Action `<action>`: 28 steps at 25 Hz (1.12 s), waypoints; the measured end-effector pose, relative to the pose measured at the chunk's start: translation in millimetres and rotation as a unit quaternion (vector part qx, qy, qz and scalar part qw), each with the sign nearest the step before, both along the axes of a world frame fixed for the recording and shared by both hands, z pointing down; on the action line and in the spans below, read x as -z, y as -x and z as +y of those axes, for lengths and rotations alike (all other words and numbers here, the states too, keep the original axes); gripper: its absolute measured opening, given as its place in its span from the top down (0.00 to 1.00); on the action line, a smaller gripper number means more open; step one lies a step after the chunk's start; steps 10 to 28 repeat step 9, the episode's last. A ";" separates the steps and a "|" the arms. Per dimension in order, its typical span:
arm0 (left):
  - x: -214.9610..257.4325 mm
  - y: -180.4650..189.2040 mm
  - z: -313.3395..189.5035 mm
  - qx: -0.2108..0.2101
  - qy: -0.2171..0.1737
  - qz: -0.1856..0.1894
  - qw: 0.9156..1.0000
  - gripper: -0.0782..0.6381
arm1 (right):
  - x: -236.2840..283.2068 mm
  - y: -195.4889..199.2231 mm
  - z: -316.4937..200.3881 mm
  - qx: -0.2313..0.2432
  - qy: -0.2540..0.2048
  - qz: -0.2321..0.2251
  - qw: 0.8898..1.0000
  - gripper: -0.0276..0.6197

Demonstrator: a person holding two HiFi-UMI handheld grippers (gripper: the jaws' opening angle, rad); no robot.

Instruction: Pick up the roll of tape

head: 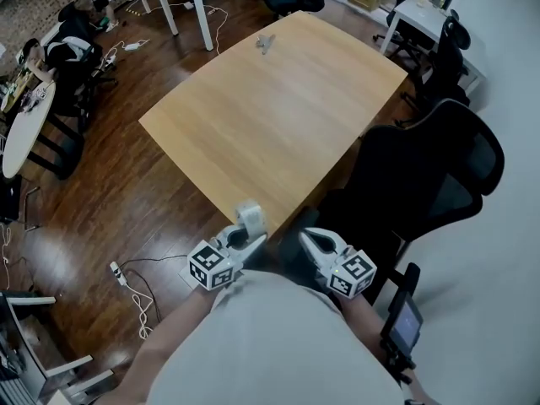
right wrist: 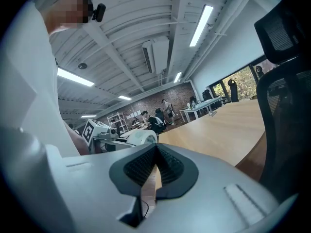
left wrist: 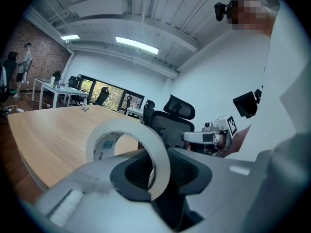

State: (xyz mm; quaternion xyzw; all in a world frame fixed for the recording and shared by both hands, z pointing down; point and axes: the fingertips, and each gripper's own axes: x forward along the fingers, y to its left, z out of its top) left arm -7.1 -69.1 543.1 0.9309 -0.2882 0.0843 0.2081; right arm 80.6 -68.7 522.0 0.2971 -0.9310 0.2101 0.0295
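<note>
The roll of tape [left wrist: 154,152] is off the counter [head: 278,116], held in the air at its near edge by the left tongs [left wrist: 156,153]. The near part of the white ring goes down between the two black ribbed pads [left wrist: 130,174], which pinch it there. The roll stands on edge. In the left gripper view its hole opens to the left and a little toward the camera, so its axis lies roughly level and crosswise to the tongs. A ring has no long side to speak of; its broad white outer band faces up and to the right.

A blue-green printed label runs round the inside of the core [left wrist: 103,147], but the letters are too blurred to read. The only other markings are the black-and-white square patterns on the cube of the left tongs [head: 211,266] and on the cube of the right tongs [head: 354,272]; they carry no words.

The right tongs [right wrist: 156,147] are pressed together at the tips with nothing between them, and they are held close to the person's body, just right of the left pair. A small grey object [head: 266,43] lies far off on the counter. A black mesh chair [head: 422,175] stands at the counter's right side.
</note>
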 end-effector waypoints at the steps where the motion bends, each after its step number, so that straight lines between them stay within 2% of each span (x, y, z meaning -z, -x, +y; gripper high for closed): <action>1: 0.4 -0.5 3.1 0.004 -0.001 0.000 1.000 0.75 | -0.1 -0.5 2.9 0.004 -0.001 -0.001 1.000 0.95; 9: -6.4 3.4 23.8 0.022 0.007 -0.005 1.000 0.75 | -4.7 0.3 15.2 0.019 -0.005 -0.003 1.000 0.95; 28: -6.4 3.4 23.8 0.022 0.007 -0.005 1.000 0.75 | -4.7 0.3 15.2 0.019 -0.005 -0.003 1.000 0.95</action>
